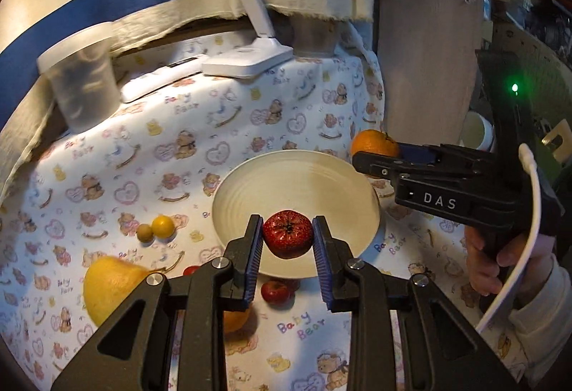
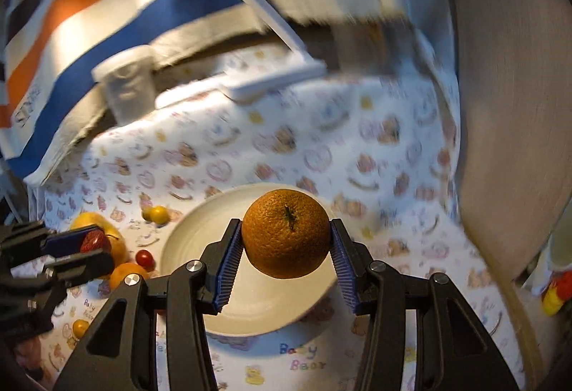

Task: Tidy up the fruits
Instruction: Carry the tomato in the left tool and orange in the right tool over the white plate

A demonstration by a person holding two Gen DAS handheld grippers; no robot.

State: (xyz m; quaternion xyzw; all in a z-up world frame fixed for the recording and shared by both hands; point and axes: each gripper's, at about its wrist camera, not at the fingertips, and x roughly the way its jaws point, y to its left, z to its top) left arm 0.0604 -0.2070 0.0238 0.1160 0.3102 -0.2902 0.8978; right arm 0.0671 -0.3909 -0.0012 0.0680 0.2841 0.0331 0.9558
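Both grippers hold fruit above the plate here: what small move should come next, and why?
Probably lower the left gripper and set its speckled dark-red fruit on the empty cream ceramic plate: it already hangs over the bowl's near part, while the right gripper grips the round orange beside it.

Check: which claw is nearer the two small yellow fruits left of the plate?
Left. The left claw, gripping the red fruit, is over the plate's near edge beside the small yellow fruits; the right claw is across the plate.
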